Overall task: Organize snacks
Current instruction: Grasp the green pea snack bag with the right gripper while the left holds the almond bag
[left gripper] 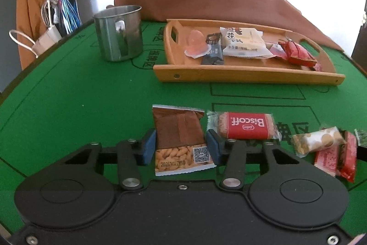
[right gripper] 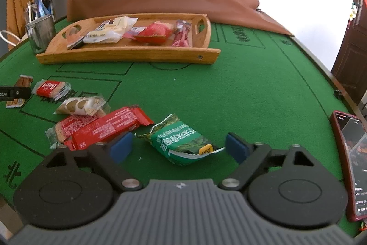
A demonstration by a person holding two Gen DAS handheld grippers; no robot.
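The left gripper (left gripper: 181, 146) pinches the brown peanut packet (left gripper: 180, 139), seemingly bound for the wooden tray (left gripper: 247, 76), while the right gripper (right gripper: 179, 147) straddles the green packet (right gripper: 183, 144), jaws wide, needing only to close.

The left tongs (left gripper: 181, 146) close their blue pads on a brown peanut packet (left gripper: 180, 141) lying on the green table (left gripper: 80, 107). Just right of the packet lies a Biscoff biscuit (left gripper: 246, 125); beyond it, a wooden tray (left gripper: 247, 76) of snacks.
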